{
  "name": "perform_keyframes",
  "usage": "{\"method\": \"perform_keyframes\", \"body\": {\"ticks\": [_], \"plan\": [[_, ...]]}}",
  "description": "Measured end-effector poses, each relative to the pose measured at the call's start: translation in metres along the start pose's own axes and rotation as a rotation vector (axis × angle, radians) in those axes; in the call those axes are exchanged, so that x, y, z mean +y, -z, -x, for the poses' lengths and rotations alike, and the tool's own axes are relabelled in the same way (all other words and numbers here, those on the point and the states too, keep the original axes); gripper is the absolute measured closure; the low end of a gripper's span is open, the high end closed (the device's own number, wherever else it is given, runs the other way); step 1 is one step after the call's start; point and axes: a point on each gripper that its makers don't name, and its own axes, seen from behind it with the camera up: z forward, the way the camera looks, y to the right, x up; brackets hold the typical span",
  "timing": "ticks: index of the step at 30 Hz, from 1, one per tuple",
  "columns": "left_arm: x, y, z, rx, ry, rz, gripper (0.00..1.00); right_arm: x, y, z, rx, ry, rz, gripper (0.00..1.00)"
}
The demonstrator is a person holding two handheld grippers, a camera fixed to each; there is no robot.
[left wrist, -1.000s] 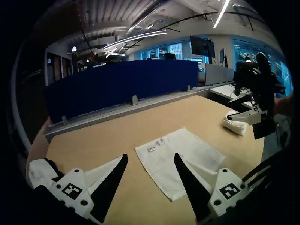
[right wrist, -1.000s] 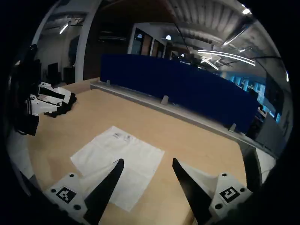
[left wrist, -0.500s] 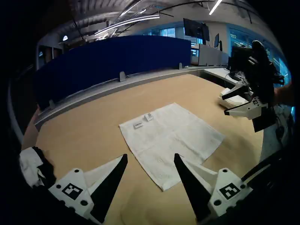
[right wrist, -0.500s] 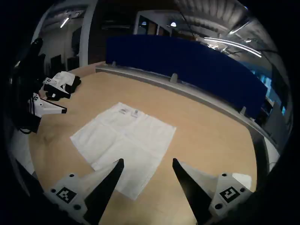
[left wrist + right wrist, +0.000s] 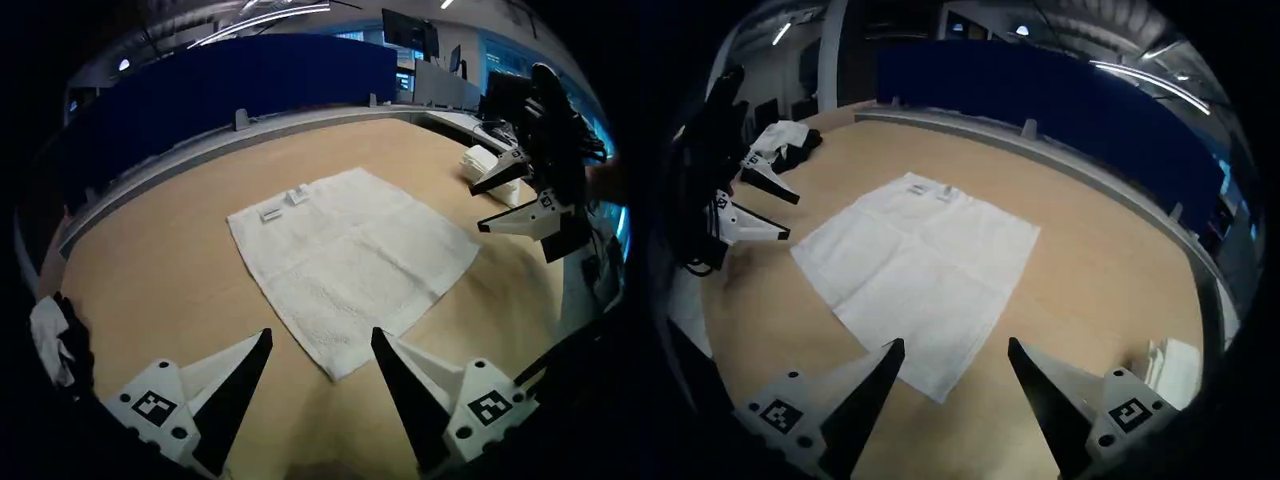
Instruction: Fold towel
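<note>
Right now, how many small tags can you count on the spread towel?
2: a left tag and a right tag, side by side near the far edge of the towel. Others underneath may be hidden.

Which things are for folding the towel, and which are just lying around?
For the job: white towel, left gripper, right gripper, both open.
Just lying about: stack of white cloths, crumpled pile of cloths, blue divider.

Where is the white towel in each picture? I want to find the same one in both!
Left gripper view: the towel lies flat mid-picture, its near corner pointing down.
Right gripper view: the towel lies flat in the centre, slightly left.
Shared landmark: the blue divider beyond the towel.
</note>
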Motion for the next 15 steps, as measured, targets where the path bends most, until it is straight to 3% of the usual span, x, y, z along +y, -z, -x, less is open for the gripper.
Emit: {"method": "perform_keyframes", "body": {"ticks": [15], "plan": [[0.01, -0.019, 0.036, -0.094, -0.005, 0.023, 0.08, -0.013, -0.007, 0.044, -0.087, 0.003, -0.034, 0.03]]}}
